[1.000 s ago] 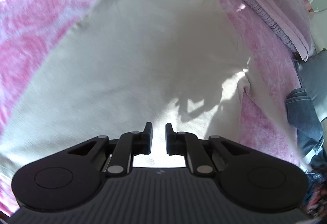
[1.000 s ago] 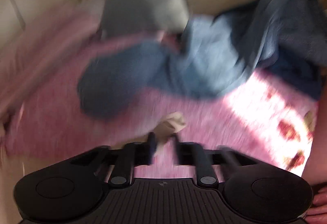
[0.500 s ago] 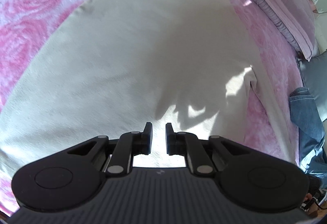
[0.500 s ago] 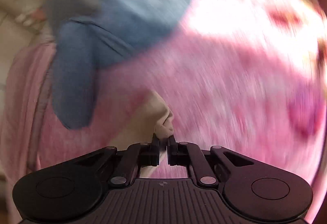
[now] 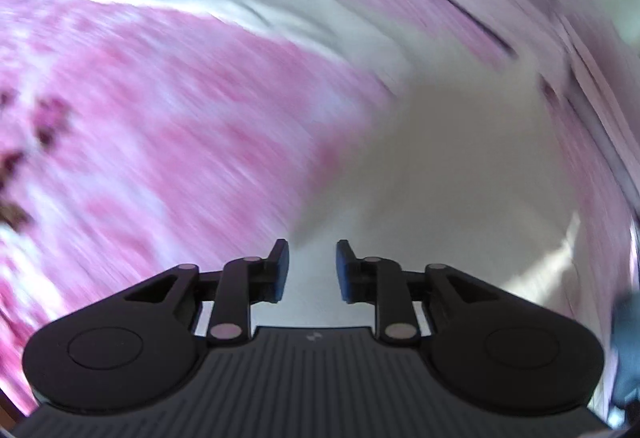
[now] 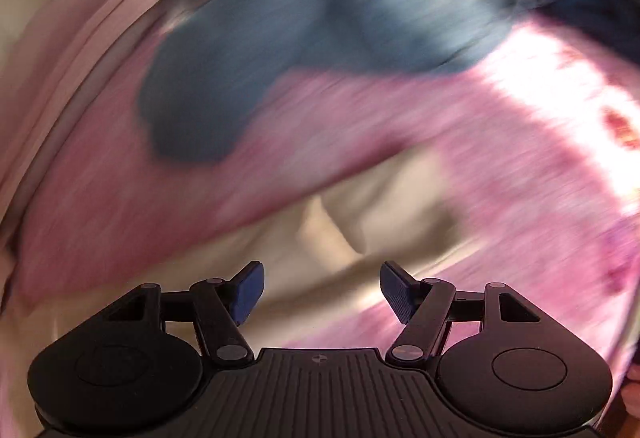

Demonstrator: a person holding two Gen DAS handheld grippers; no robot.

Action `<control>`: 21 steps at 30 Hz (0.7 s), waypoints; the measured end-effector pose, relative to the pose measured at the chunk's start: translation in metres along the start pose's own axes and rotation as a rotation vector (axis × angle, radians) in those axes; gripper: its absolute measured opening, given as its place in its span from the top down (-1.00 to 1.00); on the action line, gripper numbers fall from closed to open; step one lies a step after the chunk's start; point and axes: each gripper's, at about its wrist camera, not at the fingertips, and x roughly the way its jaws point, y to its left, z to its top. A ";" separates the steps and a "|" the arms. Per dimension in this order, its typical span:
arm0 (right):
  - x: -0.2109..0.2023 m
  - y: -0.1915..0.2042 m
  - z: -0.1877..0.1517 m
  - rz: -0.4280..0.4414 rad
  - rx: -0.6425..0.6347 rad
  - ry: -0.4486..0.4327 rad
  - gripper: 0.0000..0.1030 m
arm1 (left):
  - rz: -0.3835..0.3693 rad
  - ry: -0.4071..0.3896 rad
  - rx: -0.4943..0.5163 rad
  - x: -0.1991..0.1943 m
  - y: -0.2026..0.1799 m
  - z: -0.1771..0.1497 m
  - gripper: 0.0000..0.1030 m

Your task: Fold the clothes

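Left gripper (image 5: pixel 308 264) was parted, empty, over the cream garment (image 5: pixel 440 174) spread on the pink bedspread (image 5: pixel 180 126), sleeve toward its far edge. Right gripper (image 6: pixel 322 288) was wide apart, empty, above a garment fold (image 6: pixel 360 214). Both views blurred. Judgement: steady both grippers and pinch matching edges before folding.

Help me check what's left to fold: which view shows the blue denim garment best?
The right wrist view. The blue denim garment spreads across its upper half on the pink bedspread, though motion-blurred. The left wrist view, mostly filled by the cream garment, shows only a blurred blue sliver at its right edge.
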 end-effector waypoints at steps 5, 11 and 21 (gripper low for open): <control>0.015 0.073 -0.046 0.087 -0.165 0.077 -0.31 | 0.119 -0.146 -0.156 0.000 0.060 0.067 0.22; 0.027 0.138 -0.102 0.101 -0.285 0.145 -0.31 | 0.189 -0.237 -0.290 0.020 0.133 0.143 0.20; 0.029 0.192 -0.169 0.048 -0.321 0.165 -0.31 | 0.222 -0.318 -0.293 0.052 0.188 0.199 0.97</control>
